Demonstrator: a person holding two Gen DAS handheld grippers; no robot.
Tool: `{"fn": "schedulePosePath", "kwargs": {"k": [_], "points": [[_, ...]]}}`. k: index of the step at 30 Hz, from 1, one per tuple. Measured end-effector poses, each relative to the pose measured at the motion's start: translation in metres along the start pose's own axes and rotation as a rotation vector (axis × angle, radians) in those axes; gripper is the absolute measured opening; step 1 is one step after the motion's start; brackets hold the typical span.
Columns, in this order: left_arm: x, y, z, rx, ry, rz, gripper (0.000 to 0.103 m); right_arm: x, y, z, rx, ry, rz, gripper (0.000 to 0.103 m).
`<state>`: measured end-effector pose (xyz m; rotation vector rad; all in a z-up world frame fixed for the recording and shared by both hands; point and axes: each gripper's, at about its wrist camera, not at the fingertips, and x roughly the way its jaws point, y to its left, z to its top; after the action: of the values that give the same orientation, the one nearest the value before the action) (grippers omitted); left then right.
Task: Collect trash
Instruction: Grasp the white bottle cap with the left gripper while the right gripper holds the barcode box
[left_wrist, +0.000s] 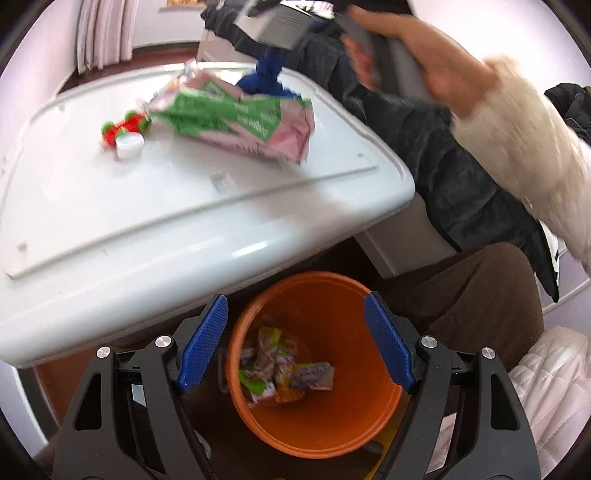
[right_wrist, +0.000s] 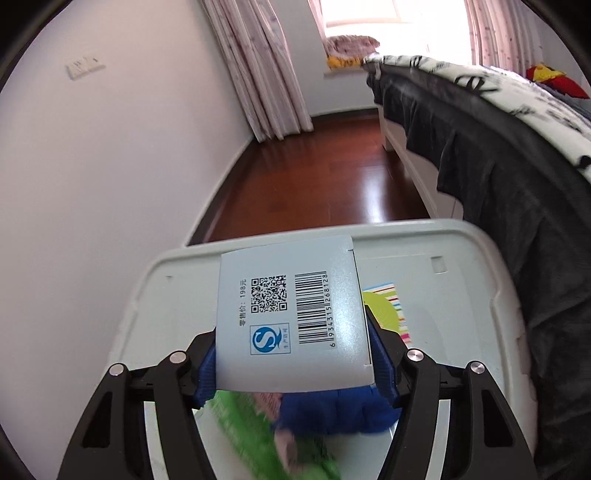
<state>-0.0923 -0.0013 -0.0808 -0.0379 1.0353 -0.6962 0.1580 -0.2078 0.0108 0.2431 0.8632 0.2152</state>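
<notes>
Right tool (right_wrist: 291, 363): clenched on a pale grey box (right_wrist: 290, 321), pads pressing its two sides, the printed face turned up toward the camera; judged to be a lift off the counter (right_wrist: 476, 291) on the way to the bin.
Box print: a QR code, a barcode with digits partly readable as 6 934315 268128, a price line ending "198元", and a blue square logo with an S-like mark.
Beneath the right tool: a blue cloth-like lump (right_wrist: 343, 411) and a green-and-pink wrapper (right_wrist: 258, 424), both blurred, lying on the counter just below the box.
Beyond the right tool: a striped, colourful printed sheet (right_wrist: 384, 310), half hidden behind the box.
Left tool (left_wrist: 295, 347): released, blue pads spread wide with nothing between them, hanging over the orange bin (left_wrist: 332, 424), likely waiting while the other does the carrying.
Bin: directly under the left tool, beside the counter's (left_wrist: 147, 221) near edge, handy for drops; several crumpled sweet wrappers (left_wrist: 280, 373) already lie at the bottom, their print too small to read.
Ahead of the left tool: the green-and-pink wrapper (left_wrist: 240, 118), its lettering blurred, plus a white bottle cap (left_wrist: 129, 144) touching a small red-and-green item (left_wrist: 125, 127).
Still to collect, by appearance: wrapper, cap and the small item.
</notes>
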Motion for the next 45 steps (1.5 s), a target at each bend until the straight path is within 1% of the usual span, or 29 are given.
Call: {"fn": "schedulePosePath", "kwargs": {"k": [1,3,5,8,10,12,15,17,20,22,27,32,34,36,37,38,39,40,41,43,45], "points": [[-0.004,0.0,0.004,0.0,-0.015,0.005,0.075,-0.016,-0.002,-0.006,-0.01,-0.018,0.005,0.065],[-0.009,0.002,0.013,-0.006,-0.037,0.013,0.085,-0.036,-0.005,-0.017,-0.022,-0.041,0.01,0.065],[-0.014,0.006,0.026,-0.009,-0.08,0.064,0.088,-0.054,-0.01,-0.026,-0.015,-0.063,0.015,0.065],[-0.017,0.022,0.046,-0.037,-0.12,0.155,0.088,-0.082,-0.021,-0.039,-0.003,-0.107,0.009,0.065],[-0.015,0.034,0.059,-0.063,-0.135,0.231,0.088,-0.099,-0.029,-0.047,0.003,-0.137,0.003,0.065],[-0.009,0.051,0.075,-0.093,-0.135,0.286,0.088,-0.112,-0.036,-0.056,0.016,-0.154,0.004,0.065],[0.003,0.072,0.094,-0.135,-0.135,0.336,0.089,-0.126,-0.049,-0.067,0.057,-0.164,0.01,0.065],[0.016,0.087,0.107,-0.166,-0.122,0.38,0.089,-0.128,-0.055,-0.071,0.075,-0.16,0.016,0.065],[0.039,0.106,0.12,-0.19,-0.074,0.406,0.089,-0.132,-0.057,-0.073,0.058,-0.159,0.006,0.065],[0.055,0.122,0.126,-0.232,-0.05,0.403,0.089,-0.133,-0.056,-0.073,0.046,-0.165,0.003,0.065],[0.07,0.143,0.13,-0.302,-0.035,0.391,0.089,-0.13,-0.059,-0.072,0.055,-0.164,0.016,0.065],[0.078,0.147,0.132,-0.301,-0.016,0.413,0.089,-0.123,-0.064,-0.073,0.059,-0.151,0.015,0.065],[0.08,0.146,0.132,-0.293,-0.03,0.425,0.089,-0.121,-0.067,-0.074,0.064,-0.145,0.015,0.065],[0.081,0.145,0.131,-0.281,-0.034,0.439,0.089,-0.119,-0.068,-0.074,0.065,-0.142,0.012,0.065],[0.083,0.144,0.132,-0.26,-0.027,0.458,0.088,-0.118,-0.069,-0.074,0.065,-0.14,0.01,0.065],[0.086,0.142,0.134,-0.243,-0.022,0.474,0.08,-0.118,-0.069,-0.074,0.067,-0.14,0.01,0.065],[0.087,0.139,0.135,-0.219,-0.02,0.489,0.061,-0.118,-0.07,-0.075,0.071,-0.139,0.013,0.065],[0.087,0.136,0.137,-0.185,-0.018,0.501,0.047,-0.117,-0.07,-0.076,0.075,-0.138,0.015,0.065],[0.085,0.137,0.137,-0.182,-0.02,0.499,0.032,-0.117,-0.07,-0.077,0.075,-0.137,0.012,0.065],[0.081,0.141,0.137,-0.209,-0.028,0.455,0.032,-0.117,-0.07,-0.079,0.08,-0.131,0.018,0.065],[0.078,0.144,0.135,-0.221,-0.033,0.438,0.032,-0.116,-0.069,-0.081,0.084,-0.124,0.025,0.065]]}}
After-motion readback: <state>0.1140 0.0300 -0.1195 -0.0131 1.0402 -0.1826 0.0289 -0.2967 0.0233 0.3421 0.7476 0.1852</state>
